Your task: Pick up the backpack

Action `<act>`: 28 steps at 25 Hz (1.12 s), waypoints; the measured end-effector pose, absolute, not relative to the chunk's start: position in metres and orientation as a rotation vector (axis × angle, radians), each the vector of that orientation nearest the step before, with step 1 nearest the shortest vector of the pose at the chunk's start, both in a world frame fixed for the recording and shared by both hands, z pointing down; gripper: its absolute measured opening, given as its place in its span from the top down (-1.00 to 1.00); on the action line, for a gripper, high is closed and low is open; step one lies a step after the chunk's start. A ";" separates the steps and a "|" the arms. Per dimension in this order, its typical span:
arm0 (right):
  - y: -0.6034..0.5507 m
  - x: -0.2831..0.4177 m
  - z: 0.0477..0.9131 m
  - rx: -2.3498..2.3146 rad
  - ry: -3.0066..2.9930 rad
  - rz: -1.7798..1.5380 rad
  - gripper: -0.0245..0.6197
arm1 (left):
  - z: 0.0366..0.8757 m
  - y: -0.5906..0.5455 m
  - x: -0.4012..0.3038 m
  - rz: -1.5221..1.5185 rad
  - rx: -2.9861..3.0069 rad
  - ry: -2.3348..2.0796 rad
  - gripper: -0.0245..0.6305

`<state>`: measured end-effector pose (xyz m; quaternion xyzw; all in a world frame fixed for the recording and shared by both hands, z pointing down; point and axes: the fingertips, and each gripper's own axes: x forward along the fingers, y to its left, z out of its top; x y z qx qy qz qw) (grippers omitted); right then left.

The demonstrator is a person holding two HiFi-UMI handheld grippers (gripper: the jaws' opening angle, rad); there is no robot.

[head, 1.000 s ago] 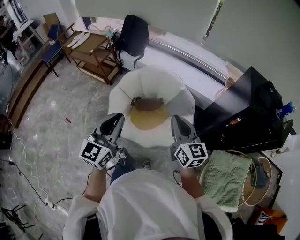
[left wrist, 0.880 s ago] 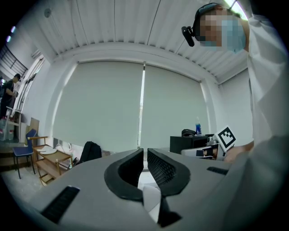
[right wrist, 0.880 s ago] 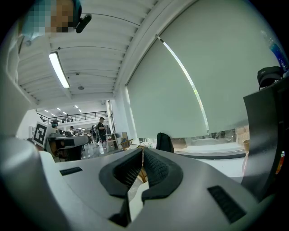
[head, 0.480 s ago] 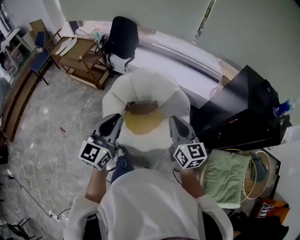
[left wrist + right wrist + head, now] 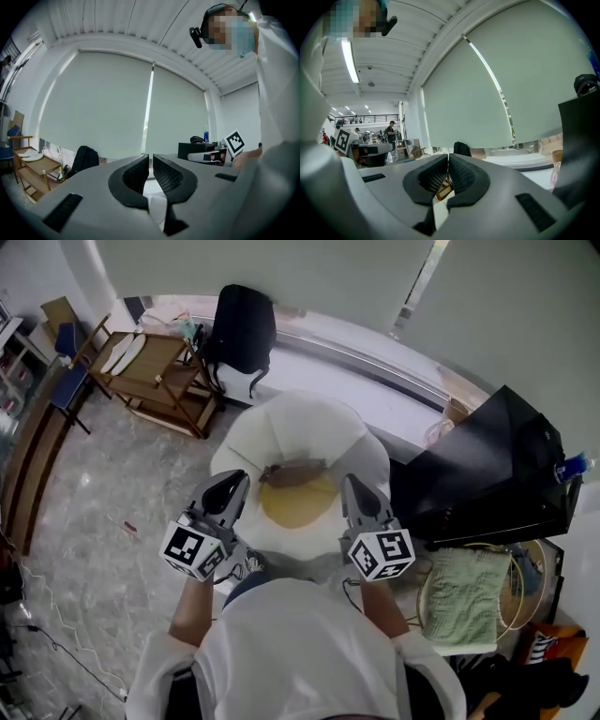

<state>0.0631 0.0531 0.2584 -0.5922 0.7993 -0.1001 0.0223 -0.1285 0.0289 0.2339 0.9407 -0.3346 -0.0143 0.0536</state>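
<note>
**Room with drawn blinds: backpack (image 5: 242, 329) at the far ledge, both tongs shut and empty**

Pale roller blinds (image 5: 103, 103) cover the far wall, with a white window ledge (image 5: 375, 362) running under them. We log the black backpack upright against that ledge, just beside a wooden trolley (image 5: 155, 367). A round white armchair (image 5: 300, 427) with a yellow seat cushion (image 5: 298, 504) sits between us and the backpack.

The left gripper (image 5: 228, 486) and right gripper (image 5: 354, 488) point level over the near edge of the armchair, side by side and well apart from the backpack.

Each gripper's own view shows its jaws together, only a thin slit left, with nothing between the ribbed pads. The backpack appears left of the jaws in the left gripper view (image 5: 84, 159) and just above them in the right gripper view (image 5: 461, 149).

On the right we note a black cabinet (image 5: 497, 474) and a green towel (image 5: 459, 596).
</note>
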 end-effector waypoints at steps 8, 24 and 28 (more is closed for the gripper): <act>0.004 0.017 0.253 -1.935 2.403 -0.278 0.83 | 0.238 -0.032 -0.163 -0.037 2.900 -0.857 0.77; -0.017 0.006 0.265 -2.050 2.318 -0.293 0.83 | 0.250 -0.066 -0.158 -0.022 2.931 -0.669 0.77; -0.025 0.022 0.267 -2.010 2.353 -0.298 0.83 | 0.251 -0.067 -0.146 -0.036 2.916 -0.736 0.77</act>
